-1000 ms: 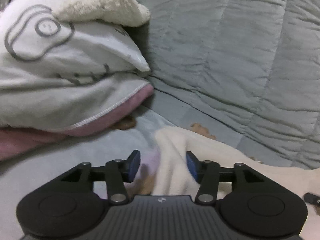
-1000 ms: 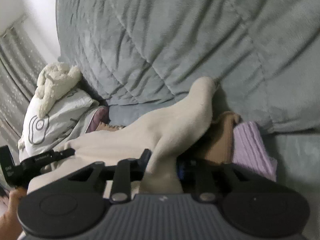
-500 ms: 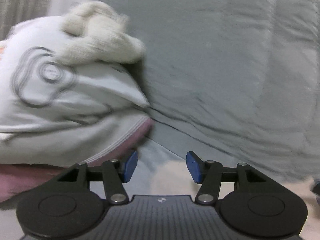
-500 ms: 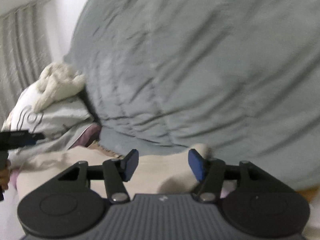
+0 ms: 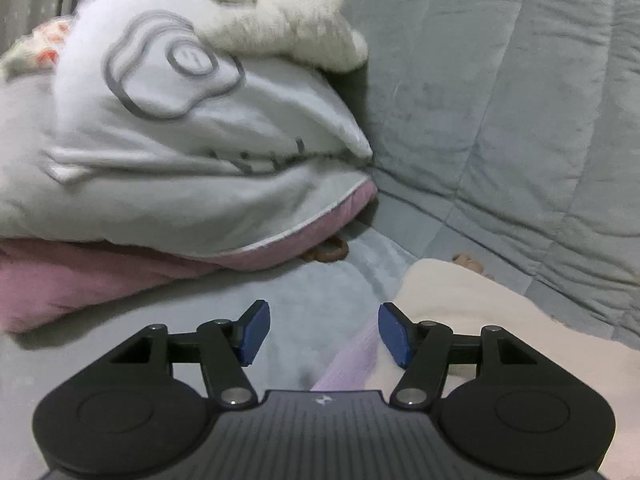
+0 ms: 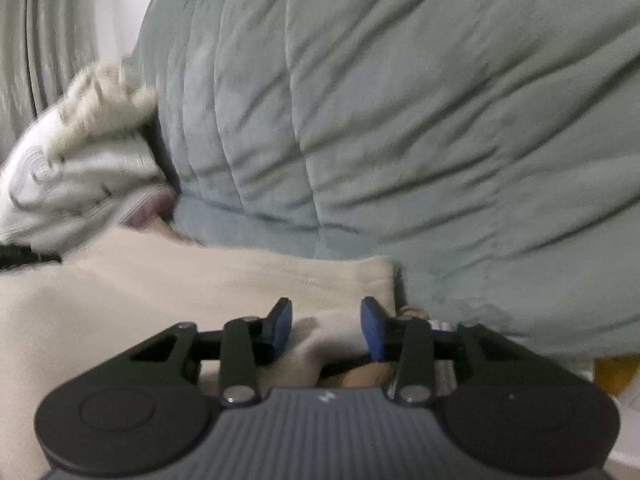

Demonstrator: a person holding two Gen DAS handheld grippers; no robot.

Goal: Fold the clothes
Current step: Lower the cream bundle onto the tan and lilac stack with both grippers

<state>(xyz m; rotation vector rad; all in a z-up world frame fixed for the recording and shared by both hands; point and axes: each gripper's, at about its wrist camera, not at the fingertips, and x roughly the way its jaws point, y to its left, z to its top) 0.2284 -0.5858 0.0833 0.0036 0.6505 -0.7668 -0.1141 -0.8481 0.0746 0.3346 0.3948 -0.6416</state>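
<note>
A cream garment point(image 6: 160, 292) lies spread on the grey bed in the right wrist view. My right gripper point(image 6: 326, 328) is low over its near right edge. Its jaws are closing, a soft hump of the cream cloth sits between the blue pads point(image 6: 280, 326), and they do not press on it. In the left wrist view the same cream garment point(image 5: 480, 312) lies to the right of my left gripper point(image 5: 324, 338). Those jaws are opening over bare grey sheet and a lilac cloth edge point(image 5: 352, 356), holding nothing.
A bulky grey quilted duvet point(image 6: 400, 120) rises behind the garment. At the left lie a white pillow with a grey print point(image 5: 160, 140), a pink pillow point(image 5: 80, 276) under it and a cream plush toy point(image 5: 280, 20) on top. A small brown item point(image 5: 326, 252) sits under the pillow's corner.
My right gripper let go of the raised cream sleeve, which now lies flat, and its jaws narrow again. My left gripper came off the garment's edge, shifted left and widened.
</note>
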